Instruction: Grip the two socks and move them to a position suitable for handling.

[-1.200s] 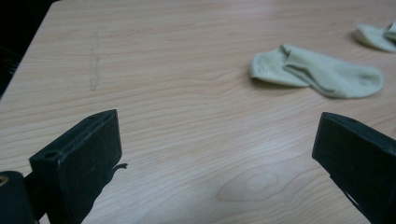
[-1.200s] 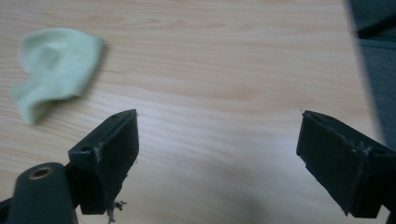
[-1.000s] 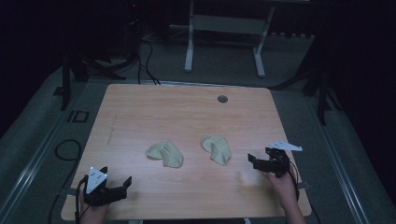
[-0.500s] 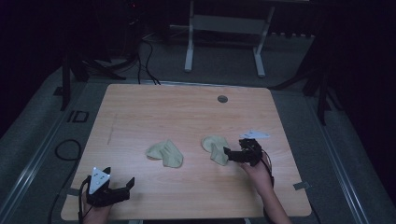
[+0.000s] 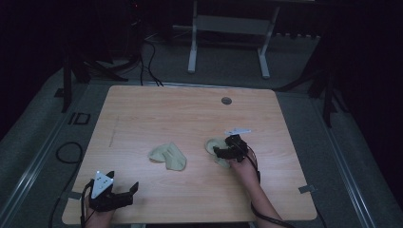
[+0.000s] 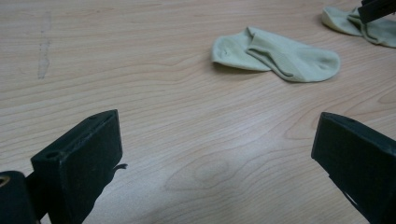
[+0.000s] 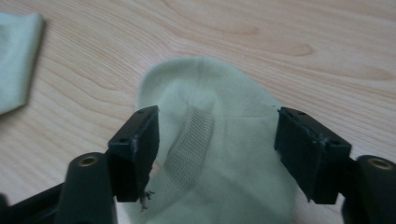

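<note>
Two pale green socks lie on the wooden table (image 5: 180, 114). The left sock (image 5: 167, 156) (image 6: 275, 53) rests folded near the middle, and its edge shows at the top left of the right gripper view (image 7: 16, 58). The right sock (image 5: 215, 146) (image 7: 219, 149) (image 6: 362, 25) lies under my right gripper (image 5: 227, 153) (image 7: 217, 149), which is open with a jaw on either side of the sock. My left gripper (image 5: 121, 194) (image 6: 210, 158) is open at the table's near left corner, with bare wood between its jaws.
A small round grommet (image 5: 226, 100) sits near the table's far edge. Beyond the table stands a metal frame (image 5: 228, 28), and cables (image 5: 147, 52) lie on the grey floor. A faint scuff mark (image 6: 44, 46) runs along the wood at the left.
My right gripper has moved left from the table's right side onto the right sock. The left gripper has stayed near the front left corner.
</note>
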Demonstrator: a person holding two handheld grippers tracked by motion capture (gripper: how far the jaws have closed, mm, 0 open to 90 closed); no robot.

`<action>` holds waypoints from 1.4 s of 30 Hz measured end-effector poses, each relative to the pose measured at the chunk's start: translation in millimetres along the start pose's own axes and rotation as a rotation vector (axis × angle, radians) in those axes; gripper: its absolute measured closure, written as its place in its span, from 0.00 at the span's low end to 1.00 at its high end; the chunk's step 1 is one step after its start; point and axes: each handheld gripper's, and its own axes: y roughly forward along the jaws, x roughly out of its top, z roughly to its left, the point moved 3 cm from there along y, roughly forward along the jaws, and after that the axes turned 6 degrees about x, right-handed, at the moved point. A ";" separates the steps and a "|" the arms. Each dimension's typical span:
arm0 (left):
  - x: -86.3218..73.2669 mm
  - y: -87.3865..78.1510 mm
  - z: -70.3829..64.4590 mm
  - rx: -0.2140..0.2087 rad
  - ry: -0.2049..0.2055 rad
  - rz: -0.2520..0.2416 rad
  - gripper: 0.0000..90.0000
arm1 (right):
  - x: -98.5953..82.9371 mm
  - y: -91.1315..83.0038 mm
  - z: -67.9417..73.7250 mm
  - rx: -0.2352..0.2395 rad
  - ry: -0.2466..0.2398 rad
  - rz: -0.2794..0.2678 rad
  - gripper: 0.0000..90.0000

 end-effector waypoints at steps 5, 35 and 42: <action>-0.1 0.5 -1.0 0.000 0.010 0.003 0.02 | -3.7 6.6 4.2 -0.062 -0.081 0.010 0.56; 3.6 1.1 -15.1 -0.027 0.027 -0.001 0.02 | -5.6 -85.6 66.0 0.090 -0.288 -0.036 0.88; 5.9 0.5 -26.3 -0.029 0.083 0.000 0.02 | -32.3 -91.9 82.6 0.140 -0.339 -0.016 0.88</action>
